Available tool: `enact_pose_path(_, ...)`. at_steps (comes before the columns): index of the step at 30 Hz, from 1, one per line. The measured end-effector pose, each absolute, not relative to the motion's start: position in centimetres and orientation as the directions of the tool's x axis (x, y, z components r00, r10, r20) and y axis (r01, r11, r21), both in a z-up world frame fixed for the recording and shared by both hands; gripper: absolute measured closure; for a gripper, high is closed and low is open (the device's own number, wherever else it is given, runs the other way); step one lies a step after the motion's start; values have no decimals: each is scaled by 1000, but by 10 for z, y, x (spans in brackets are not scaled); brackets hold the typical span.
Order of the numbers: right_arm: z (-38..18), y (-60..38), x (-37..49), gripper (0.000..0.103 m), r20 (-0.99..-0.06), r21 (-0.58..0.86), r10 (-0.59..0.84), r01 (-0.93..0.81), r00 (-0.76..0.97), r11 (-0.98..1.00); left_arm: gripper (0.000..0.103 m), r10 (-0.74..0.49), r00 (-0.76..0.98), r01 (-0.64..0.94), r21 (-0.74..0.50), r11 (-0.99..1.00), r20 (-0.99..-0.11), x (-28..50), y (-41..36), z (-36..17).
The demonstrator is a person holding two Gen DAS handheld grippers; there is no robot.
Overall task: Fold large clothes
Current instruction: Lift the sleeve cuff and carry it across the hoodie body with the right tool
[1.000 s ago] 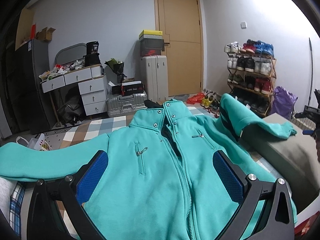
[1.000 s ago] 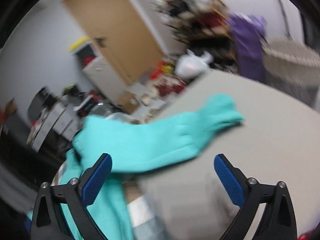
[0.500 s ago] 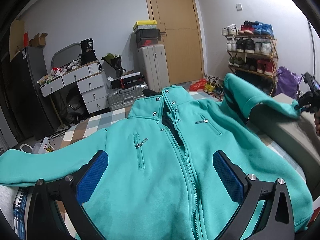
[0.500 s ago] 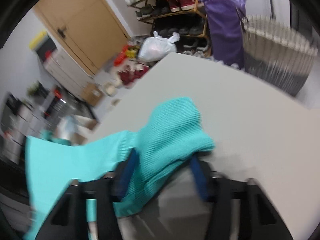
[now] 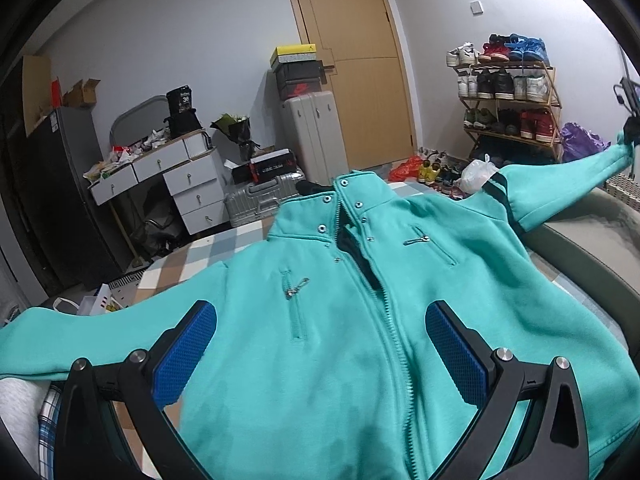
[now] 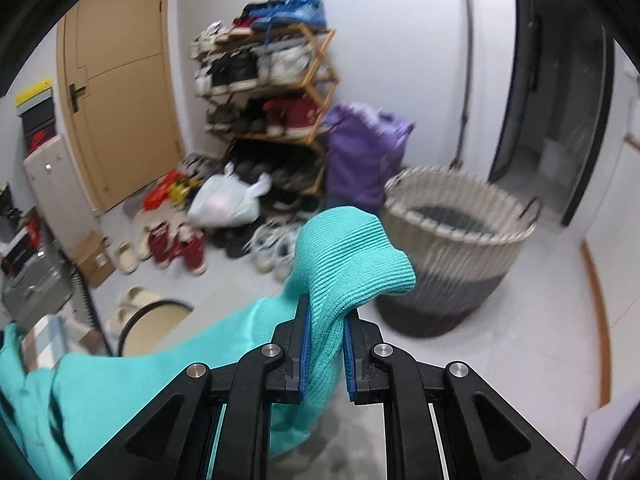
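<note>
Closing blue-padded jaws of the right gripper (image 6: pixel 325 330) pinch the ribbed cuff (image 6: pixel 352 258) of a turquoise jacket (image 5: pixel 360 320), the knit bunched between the pads and mushrooming out above them. From the left wrist view, that sleeve (image 5: pixel 560 184) stretches taut and lifted toward the right edge, clear of the grey cushion (image 5: pixel 592 236) beneath it. The jacket's body lies face up and zipped on a checked cover (image 5: pixel 192 256), collar pointing toward the wooden door (image 5: pixel 352 68), its other sleeve spread flat to the left. Left gripper (image 5: pixel 320 344) hovers over the jacket's lower front, jaws wide apart and holding nothing. Beyond the raised cuff, the right wrist view shows a woven laundry basket (image 6: pixel 460 240), a purple bag (image 6: pixel 364 156) and a crowded shoe rack (image 6: pixel 272 80) on a floor strewn with shoes.
</note>
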State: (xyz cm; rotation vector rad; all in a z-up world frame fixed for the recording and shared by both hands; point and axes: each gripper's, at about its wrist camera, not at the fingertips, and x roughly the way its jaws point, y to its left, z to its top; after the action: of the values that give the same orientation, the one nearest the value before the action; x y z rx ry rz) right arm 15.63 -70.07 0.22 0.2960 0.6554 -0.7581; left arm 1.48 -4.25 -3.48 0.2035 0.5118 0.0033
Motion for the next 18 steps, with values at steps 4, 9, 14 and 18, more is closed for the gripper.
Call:
enact_pose_path(4, 25, -684, 162, 92, -619, 28, -517, 674, 591, 738, 1, 67, 875, 26, 184, 983, -480, 16, -31, -32)
enact_pose_path(9, 65, -622, 177, 93, -566, 64, -408, 531, 716, 845, 1, 78, 883, -6, 155, 988, -462, 15, -12, -25)
enact_pose_path(14, 125, -535, 188, 93, -503, 46, -307, 380, 808, 924, 1, 92, 895, -46, 117, 992, -437, 7, 11, -17)
enact_pose_path(18, 166, -459, 189, 93, -448, 63, -200, 254, 871, 965, 1, 100, 899, -81, 61, 995, -427, -3, 38, -9)
